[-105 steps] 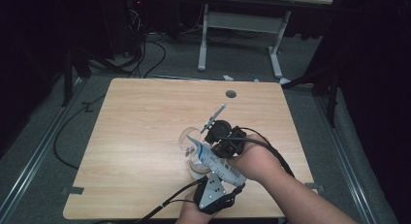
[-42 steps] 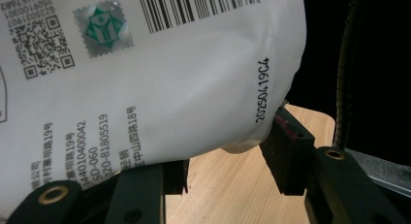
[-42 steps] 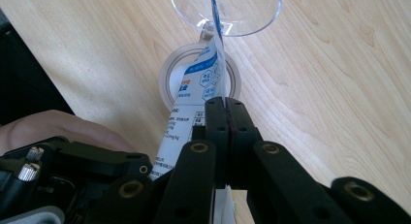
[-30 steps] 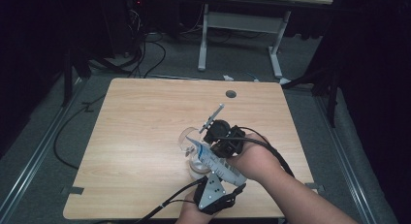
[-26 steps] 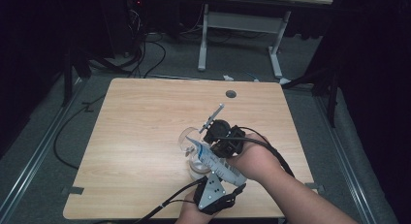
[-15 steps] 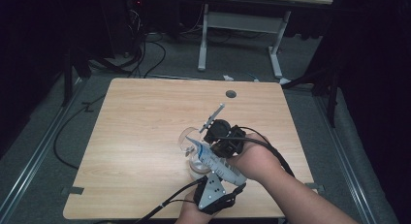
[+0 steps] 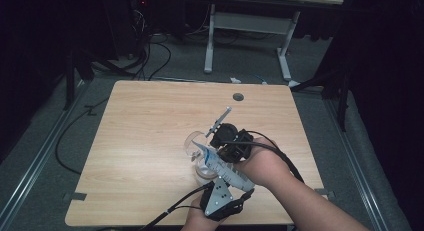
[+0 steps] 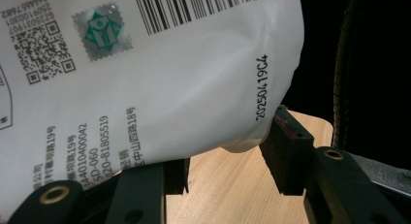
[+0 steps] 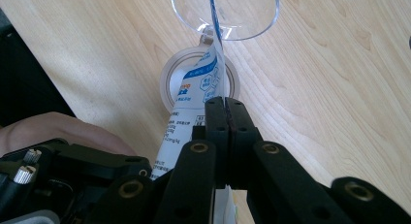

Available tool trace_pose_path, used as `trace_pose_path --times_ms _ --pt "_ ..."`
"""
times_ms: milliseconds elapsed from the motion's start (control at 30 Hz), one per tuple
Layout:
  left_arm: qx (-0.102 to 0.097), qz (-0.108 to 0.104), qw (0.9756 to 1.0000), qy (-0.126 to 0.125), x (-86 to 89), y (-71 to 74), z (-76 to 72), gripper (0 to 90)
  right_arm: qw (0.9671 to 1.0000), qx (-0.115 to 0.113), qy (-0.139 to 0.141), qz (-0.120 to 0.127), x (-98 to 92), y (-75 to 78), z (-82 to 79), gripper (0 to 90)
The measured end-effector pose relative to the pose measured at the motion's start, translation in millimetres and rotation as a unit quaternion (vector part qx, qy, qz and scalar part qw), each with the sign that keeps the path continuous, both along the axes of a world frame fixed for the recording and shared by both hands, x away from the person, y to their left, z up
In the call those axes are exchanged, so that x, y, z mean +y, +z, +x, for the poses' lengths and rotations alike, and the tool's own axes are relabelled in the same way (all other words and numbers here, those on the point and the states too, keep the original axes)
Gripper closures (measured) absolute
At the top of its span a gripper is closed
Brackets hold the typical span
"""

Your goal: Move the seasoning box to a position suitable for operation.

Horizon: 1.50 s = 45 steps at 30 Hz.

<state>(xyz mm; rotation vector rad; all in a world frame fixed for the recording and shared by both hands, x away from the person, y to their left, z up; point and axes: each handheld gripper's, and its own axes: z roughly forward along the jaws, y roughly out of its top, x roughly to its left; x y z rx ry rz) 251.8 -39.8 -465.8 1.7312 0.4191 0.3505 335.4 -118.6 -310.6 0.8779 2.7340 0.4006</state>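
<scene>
Right gripper view shows the right tool [image 9: 226, 110] pinching the white pouch [image 9: 203, 83] above the clear bowl [image 9: 225, 15], left tool [image 8: 225, 178] holding its bottom; a weak grip could spill contents on the tabletop [image 9: 334, 88].

Cut off by the top and left edges of the left gripper view: white pouch [image 8: 145, 78], its barcode and small print. Half hidden under the pouch: tape roll [image 9: 169, 78]. Clear cup [image 9: 242, 15] cropped at top.
</scene>
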Motion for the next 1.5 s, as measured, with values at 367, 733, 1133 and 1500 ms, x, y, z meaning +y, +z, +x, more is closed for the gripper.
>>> trace_pose_path --times_ms 367,733,1133,1500 --pt "0.0 -0.003 1.0 0.001 0.0 0.6 -0.1 56.7 1.0 0.0 -0.001 -0.003 1.1 -0.2 -0.2 90.0" --pt "0.002 -0.007 1.0 0.0 -0.2 1.8 0.1 56.6 1.0 -0.002 0.002 -0.004 1.6 0.1 0.1 90.0" --pt "0.003 -0.011 0.9999 0.0 -0.5 4.0 0.2 56.4 1.0 -0.003 0.001 -0.006 3.2 1.9 -0.5 90.0" --pt "0.002 -0.012 0.9999 0.0 -0.3 5.6 0.1 56.4 1.0 -0.004 0.003 -0.007 3.8 2.7 -1.0 90.0"
